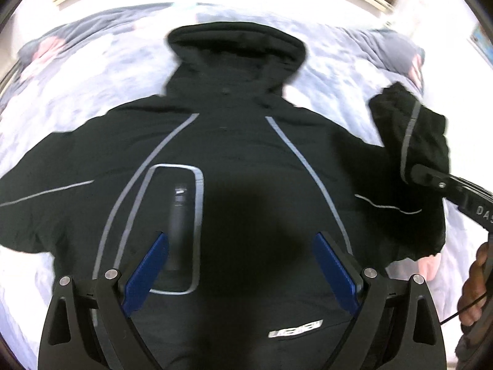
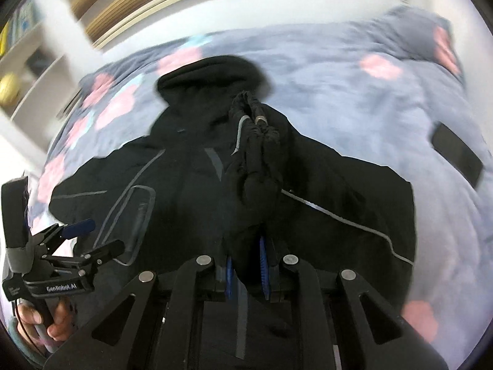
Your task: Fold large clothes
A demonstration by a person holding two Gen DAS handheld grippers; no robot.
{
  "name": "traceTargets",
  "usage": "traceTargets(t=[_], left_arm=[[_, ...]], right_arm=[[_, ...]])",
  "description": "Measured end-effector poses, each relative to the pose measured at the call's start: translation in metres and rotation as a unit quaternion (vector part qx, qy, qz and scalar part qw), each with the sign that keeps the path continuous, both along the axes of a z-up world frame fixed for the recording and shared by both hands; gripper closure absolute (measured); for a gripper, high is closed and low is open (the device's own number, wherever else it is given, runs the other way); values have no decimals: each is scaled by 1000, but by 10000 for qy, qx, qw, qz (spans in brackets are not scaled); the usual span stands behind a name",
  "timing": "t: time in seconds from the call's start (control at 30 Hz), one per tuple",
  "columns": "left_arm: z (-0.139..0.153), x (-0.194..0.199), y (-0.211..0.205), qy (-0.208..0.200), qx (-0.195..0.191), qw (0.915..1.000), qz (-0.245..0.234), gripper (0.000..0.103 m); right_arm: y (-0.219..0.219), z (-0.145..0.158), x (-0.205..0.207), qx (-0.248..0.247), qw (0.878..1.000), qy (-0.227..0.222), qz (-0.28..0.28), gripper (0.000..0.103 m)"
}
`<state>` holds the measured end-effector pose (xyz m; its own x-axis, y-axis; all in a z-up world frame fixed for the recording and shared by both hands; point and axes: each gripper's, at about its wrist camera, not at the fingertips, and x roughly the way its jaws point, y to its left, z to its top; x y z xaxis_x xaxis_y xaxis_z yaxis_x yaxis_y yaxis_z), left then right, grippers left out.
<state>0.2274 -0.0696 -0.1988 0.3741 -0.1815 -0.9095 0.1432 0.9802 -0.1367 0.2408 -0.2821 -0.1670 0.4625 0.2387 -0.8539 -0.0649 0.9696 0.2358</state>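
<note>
Broadly, a bed under a pale blue quilt with pink blotches fills both views, and on it a black hooded jacket lies spread flat, hood toward twelve o'clock and hem toward six. Grey piping runs in two lines down the jacket from the shoulders, a grey-edged rectangular panel sits at about seven o'clock of its middle, and a white logo shows near the hem. The sleeve at nine o'clock lies stretched out on the quilt. The other sleeve, at three o'clock in the left wrist view, is lifted off the bed and bunched; the right gripper has its blue-padded fingers pinched tight on that sleeve's cloth, and the cuff stands up ahead of it toward twelve o'clock. The left gripper hangs above the lower part of the jacket with its fingers spread wide and nothing between them. A dark flat rectangular thing lies on the quilt at three o'clock in the right wrist view. A hand grips the left gripper's handle at eight o'clock there
</note>
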Motion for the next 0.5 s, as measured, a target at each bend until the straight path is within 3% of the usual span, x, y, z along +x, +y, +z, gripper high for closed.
traceTargets(t=[0.27, 0.5], left_arm=[[-10, 4, 69, 32, 59, 9988, 479, 8], [-33, 10, 115, 239, 41, 9958, 887, 8]], right_arm=[[110, -39, 38, -79, 9961, 347, 804, 86], [190, -111, 62, -528, 9852, 960, 1316, 86]])
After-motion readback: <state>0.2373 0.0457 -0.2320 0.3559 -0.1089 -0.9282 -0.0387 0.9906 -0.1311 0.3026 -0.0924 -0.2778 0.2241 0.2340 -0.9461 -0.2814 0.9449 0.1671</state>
